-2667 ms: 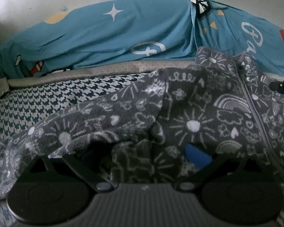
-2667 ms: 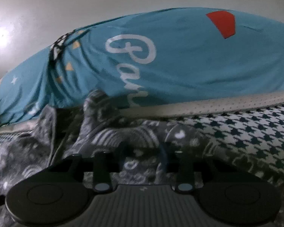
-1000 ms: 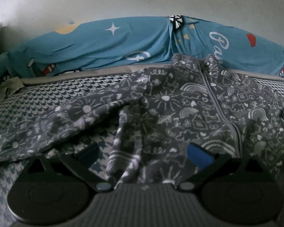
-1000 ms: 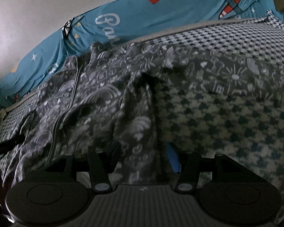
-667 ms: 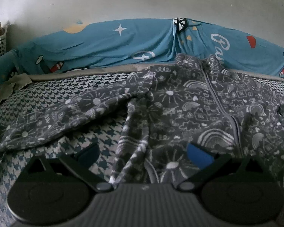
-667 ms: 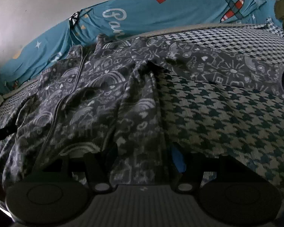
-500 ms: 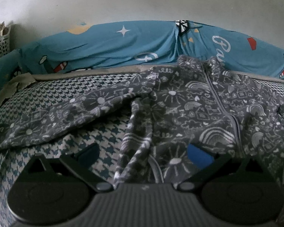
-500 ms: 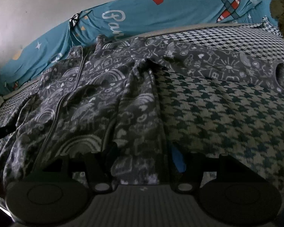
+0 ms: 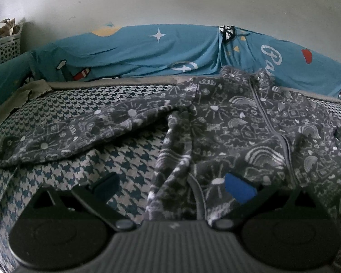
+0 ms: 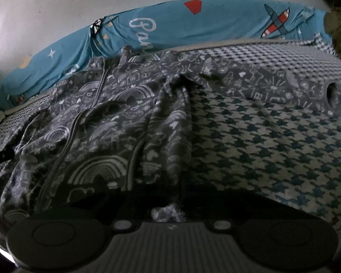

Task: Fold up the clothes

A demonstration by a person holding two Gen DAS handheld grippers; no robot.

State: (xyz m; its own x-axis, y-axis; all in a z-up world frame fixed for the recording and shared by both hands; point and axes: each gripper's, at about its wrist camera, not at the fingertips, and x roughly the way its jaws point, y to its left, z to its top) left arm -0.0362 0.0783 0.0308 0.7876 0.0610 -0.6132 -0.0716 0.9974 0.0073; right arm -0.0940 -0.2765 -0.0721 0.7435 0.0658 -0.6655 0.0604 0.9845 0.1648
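Grey doodle-print zip jacket (image 9: 250,122) lies spread, sleeves outstretched.

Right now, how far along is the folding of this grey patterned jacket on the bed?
Done: the grey patterned jacket lies spread on the houndstooth bed cover, zip up, both sleeves out to the sides.
In hand: the right gripper is shut on the bottom hem; the left gripper is open with the hem between its fingers.
Left: every fold; the left sleeve and the right sleeve are still unfolded.
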